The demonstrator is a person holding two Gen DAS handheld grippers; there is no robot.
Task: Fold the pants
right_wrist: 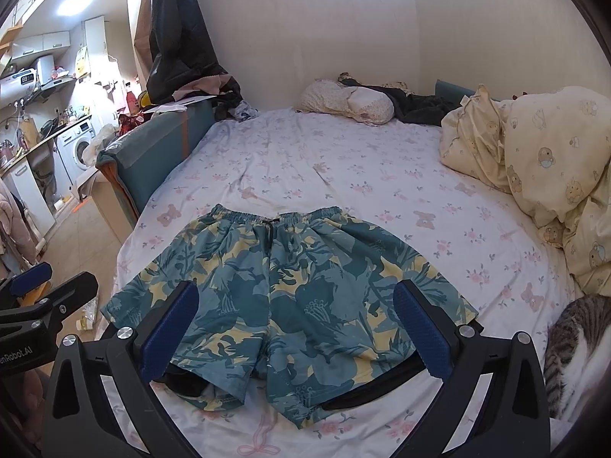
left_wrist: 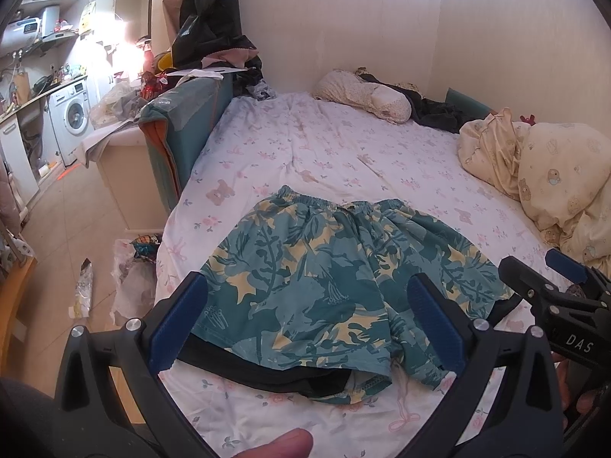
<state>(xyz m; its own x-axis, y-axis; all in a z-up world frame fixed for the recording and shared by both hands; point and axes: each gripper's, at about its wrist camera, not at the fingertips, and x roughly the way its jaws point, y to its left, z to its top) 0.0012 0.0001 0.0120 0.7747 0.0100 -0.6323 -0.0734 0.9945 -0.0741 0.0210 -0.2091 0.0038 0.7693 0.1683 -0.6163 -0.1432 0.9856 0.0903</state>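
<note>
A pair of teal shorts with a yellow leaf print lies flat on the bed, waistband away from me, leg hems toward me with black lining showing; it also shows in the right wrist view. My left gripper is open and empty, hovering above the shorts' near hems. My right gripper is open and empty too, above the hems. Each gripper shows at the edge of the other's view: the right one and the left one.
The bed has a white floral sheet. Cream duvet is piled on the right, pillows and dark clothes at the far wall. A tabby cat lies at the right near edge. Floor with litter bags is left of the bed.
</note>
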